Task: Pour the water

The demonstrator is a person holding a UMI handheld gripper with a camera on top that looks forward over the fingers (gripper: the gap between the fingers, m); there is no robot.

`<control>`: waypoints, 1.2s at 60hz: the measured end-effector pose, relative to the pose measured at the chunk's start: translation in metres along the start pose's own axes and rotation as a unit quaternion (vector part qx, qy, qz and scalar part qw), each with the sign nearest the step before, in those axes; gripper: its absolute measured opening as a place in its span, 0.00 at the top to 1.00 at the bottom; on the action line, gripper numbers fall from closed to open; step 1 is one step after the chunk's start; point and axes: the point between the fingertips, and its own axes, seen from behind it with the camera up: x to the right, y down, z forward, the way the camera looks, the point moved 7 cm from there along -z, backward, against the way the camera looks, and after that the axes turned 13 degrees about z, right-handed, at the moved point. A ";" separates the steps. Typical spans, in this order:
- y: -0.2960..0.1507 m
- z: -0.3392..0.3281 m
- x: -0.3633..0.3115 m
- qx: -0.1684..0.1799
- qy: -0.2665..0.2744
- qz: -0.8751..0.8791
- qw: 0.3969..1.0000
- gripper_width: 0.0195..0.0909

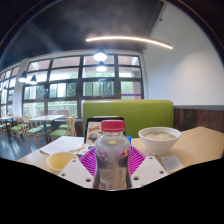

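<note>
Bottle [112, 155] w/ red cap, clear plastic, upright at 12 o'clock between tongs [112, 165] clenched on its ribbed body; likely light, slick, squashable, so grip mid-body; bowl [159, 138] at 2 o'clock on desk [200, 145].

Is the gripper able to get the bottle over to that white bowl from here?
Probably yes. The gripper appears shut on the water bottle, pads against both sides, and the white bowl sits just beyond and to one side on the table, with nothing visible between them.
</note>
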 end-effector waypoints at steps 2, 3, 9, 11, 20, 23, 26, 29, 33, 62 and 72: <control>0.002 -0.002 0.000 -0.001 -0.001 -0.011 1.000 0.77; -0.002 -0.002 0.000 0.009 -0.003 -0.010 1.000 0.77; 0.004 0.005 0.006 0.011 0.007 -0.009 1.000 0.75; 0.004 0.005 0.006 0.011 0.006 -0.009 1.000 0.75; 0.000 0.003 0.009 0.015 0.004 -0.004 1.000 0.72; 0.003 0.002 0.006 0.014 0.007 -0.003 1.000 0.63; 0.002 0.002 0.006 0.004 0.010 -0.002 1.000 0.53; 0.003 -0.008 0.009 -0.020 0.023 -0.004 1.000 0.32; -0.005 -0.022 0.011 -0.030 0.030 -0.002 0.999 0.08; -0.049 -0.278 -0.048 -0.027 0.046 0.031 0.998 0.12; -0.035 -0.341 -0.058 -0.027 0.045 0.032 0.998 0.12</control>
